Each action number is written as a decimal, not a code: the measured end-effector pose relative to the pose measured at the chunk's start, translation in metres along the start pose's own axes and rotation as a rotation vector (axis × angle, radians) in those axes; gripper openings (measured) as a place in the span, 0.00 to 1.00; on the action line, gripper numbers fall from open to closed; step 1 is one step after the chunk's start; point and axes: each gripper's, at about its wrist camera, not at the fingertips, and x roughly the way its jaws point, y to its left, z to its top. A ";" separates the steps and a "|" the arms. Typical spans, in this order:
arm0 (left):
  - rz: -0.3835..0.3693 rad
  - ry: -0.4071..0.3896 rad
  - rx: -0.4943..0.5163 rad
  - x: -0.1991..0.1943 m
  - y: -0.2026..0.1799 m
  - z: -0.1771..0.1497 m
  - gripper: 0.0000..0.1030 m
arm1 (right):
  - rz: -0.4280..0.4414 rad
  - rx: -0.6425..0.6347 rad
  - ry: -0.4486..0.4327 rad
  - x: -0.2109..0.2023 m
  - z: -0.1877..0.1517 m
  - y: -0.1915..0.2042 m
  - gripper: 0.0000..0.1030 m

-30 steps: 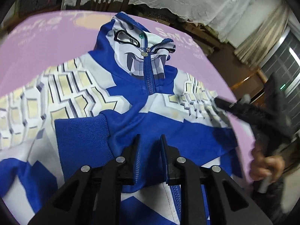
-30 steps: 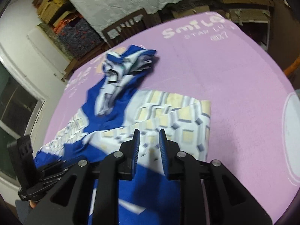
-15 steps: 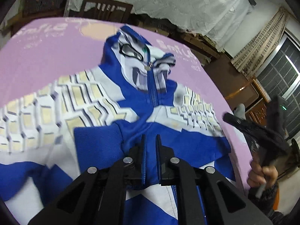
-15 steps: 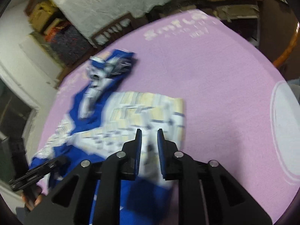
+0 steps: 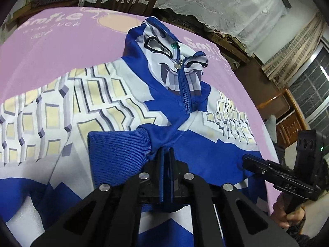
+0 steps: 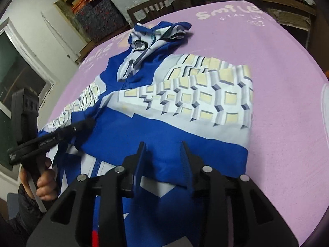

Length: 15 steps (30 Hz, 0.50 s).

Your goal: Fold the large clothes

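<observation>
Blue-and-white hoodie [image 5: 185,144] is lying flat on the pink bench [image 6: 277,61]. Left hand-held gripper [image 5: 166,156] is pinching the sleeve cuff [image 5: 119,154]; right hand-held gripper [image 6: 163,156] is spreading, empty. Advice: keep the pinch firm, carry the cuff across smoothly.

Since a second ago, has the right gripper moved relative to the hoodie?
Yes. In the left wrist view the right gripper has come in from beyond the pink table cover onto the blue hoodie, lower than before.

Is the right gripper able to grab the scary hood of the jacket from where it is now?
Probably not without moving. The right gripper, jaws opening with nothing between them, sits over the jacket's blue lower part, while the hood lies at the far end. Nothing blocks the way.
</observation>
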 end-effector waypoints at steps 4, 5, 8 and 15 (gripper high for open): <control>-0.014 -0.001 -0.011 -0.001 0.002 -0.001 0.06 | 0.017 0.013 -0.009 0.000 -0.001 -0.002 0.36; -0.015 -0.002 -0.010 -0.002 0.002 -0.001 0.06 | 0.032 0.018 -0.019 -0.001 0.000 -0.003 0.40; -0.016 -0.005 -0.002 -0.004 -0.002 -0.001 0.07 | 0.076 0.024 -0.057 -0.009 0.002 -0.007 0.53; 0.116 -0.179 -0.059 -0.089 0.004 -0.016 0.56 | -0.002 -0.013 -0.173 -0.026 0.007 -0.006 0.53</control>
